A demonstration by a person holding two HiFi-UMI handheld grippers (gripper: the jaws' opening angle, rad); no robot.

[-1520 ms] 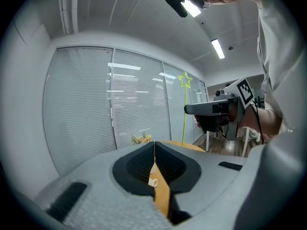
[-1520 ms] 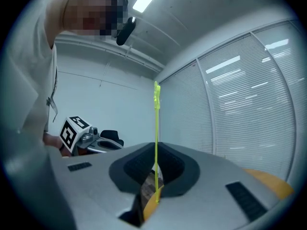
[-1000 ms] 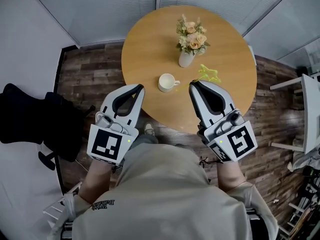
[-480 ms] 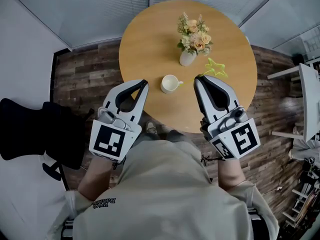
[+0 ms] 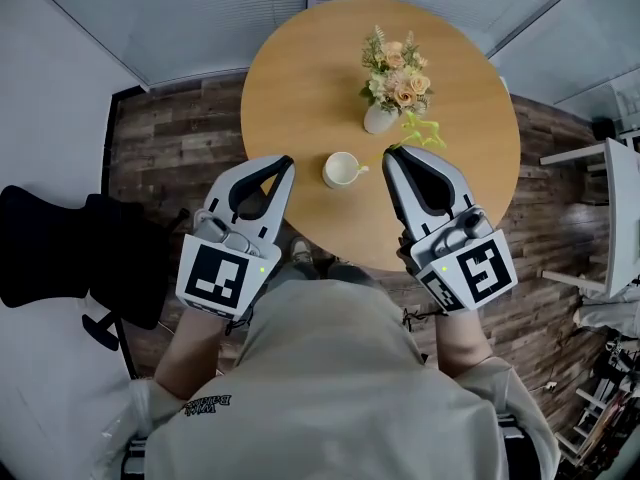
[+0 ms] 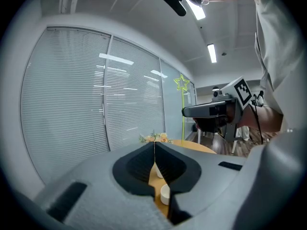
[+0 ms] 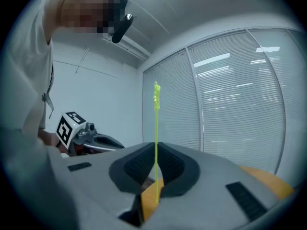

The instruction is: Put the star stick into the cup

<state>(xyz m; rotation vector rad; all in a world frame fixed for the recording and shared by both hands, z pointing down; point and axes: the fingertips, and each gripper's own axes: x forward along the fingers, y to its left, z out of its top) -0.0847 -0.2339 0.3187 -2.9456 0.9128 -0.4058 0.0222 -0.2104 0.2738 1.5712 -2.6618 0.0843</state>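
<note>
Yellow-green star stick (image 5: pixel 420 133), pinched in right claw (image 5: pixel 391 157), stands apart from cup (image 5: pixel 341 169).

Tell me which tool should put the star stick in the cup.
Right. The right tool is shut on the thin yellow-green star stick, held upright close beside the white ceramic cup. The left tool is shut and empty.

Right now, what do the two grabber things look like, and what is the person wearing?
Both the left gripper and the right gripper are light grey, wedge-shaped shells with black padded linings inside their jaws. Each carries a white cube with black square markers at the back, and a tiny green light glows beside it. The person wears a beige shirt.
</note>
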